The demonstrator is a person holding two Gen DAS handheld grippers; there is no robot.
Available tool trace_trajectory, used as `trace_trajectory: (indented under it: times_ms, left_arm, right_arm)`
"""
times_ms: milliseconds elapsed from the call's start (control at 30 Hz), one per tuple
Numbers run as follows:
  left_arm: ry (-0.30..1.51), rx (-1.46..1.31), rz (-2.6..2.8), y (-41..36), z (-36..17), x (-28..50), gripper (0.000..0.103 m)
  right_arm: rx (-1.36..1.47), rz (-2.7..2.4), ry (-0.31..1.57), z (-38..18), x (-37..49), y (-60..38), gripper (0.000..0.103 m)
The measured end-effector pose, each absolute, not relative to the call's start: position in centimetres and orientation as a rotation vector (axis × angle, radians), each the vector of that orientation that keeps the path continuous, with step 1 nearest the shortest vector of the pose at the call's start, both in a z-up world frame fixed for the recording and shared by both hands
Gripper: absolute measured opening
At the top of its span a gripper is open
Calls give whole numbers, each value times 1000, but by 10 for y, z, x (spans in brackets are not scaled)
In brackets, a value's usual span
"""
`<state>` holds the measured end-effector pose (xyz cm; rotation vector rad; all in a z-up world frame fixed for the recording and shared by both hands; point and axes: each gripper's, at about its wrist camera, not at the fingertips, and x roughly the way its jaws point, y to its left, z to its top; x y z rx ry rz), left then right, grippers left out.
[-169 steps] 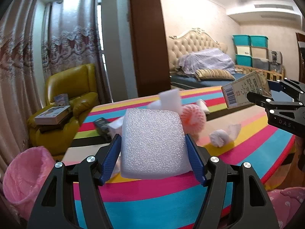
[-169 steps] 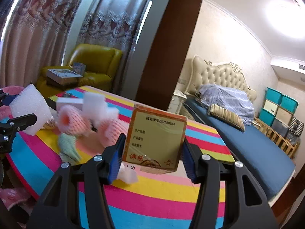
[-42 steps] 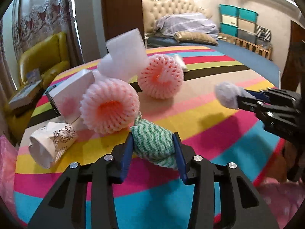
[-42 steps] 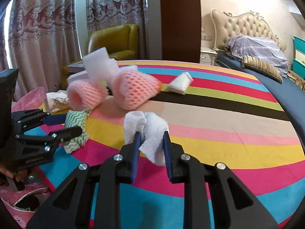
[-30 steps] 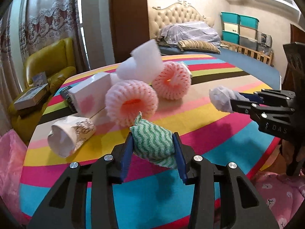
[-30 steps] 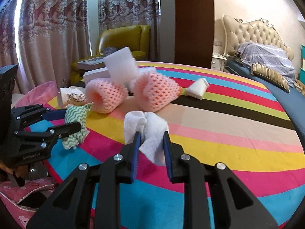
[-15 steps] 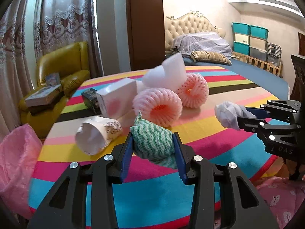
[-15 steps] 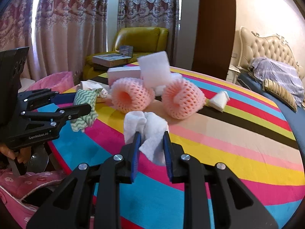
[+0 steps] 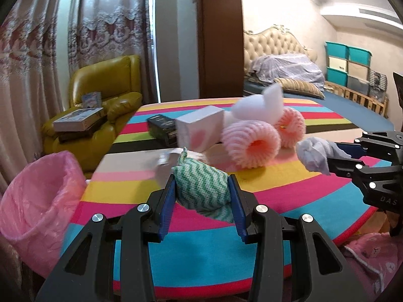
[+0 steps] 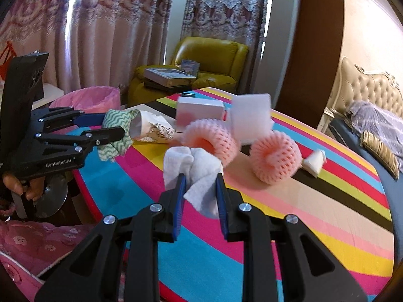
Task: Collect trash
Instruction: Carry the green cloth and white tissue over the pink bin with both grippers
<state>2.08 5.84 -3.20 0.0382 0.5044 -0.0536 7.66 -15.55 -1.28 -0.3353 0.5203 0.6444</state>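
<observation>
Item: trash run, both grippers loaded

Risks, as judged:
- The tissue (image 10: 194, 168) is pinched only by its lower part; the loose upper folds flop above the pads, so it could be shed if the gripper is swung sharply toward the bin (image 9: 37, 196)
- The cloth (image 9: 201, 188) bulges out past the pads, with a tail hanging below; the tail could be snagged on the bin liner's rim, so that the release is fouled
- The bin stands off the table's (image 9: 201, 256) left edge, low and soft-walled; a release made short of its mouth would leave the piece on the floor
- With both grippers close together, a clash is possible if both are taken to the bin at once

Grippers:
- Left gripper (image 9: 201, 196): pressed in on the green-and-white cloth, held between the blue pads, clear of the table
- Right gripper (image 10: 200, 183): drawn nearly together, pinching the white tissue, also clear of the table

Remaining on the table, untouched: two pink foam nets (image 9: 252, 146), a white box (image 9: 199, 130), a foam block (image 9: 259, 105), a dark box (image 9: 161, 125), a paper cup (image 10: 151, 128) lying on its side, a small folded white scrap (image 10: 313, 162)

Bin: pink-lined, seen at the left in both views, beside the table
</observation>
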Motion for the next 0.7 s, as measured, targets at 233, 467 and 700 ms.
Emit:
trace_trajectory:
  times_ms: [233, 467, 700]
  left_arm:
    - [484, -8, 17, 92, -27, 11, 39]
    - [450, -39, 102, 128, -19, -1, 39]
    - [409, -62, 175, 159, -10, -18, 39]
  right_arm:
    - [-358, 684, 537, -12, 85, -128, 23]
    - [-394, 734, 530, -8, 86, -98, 23]
    - [-448, 783, 509, -5, 83, -60, 23]
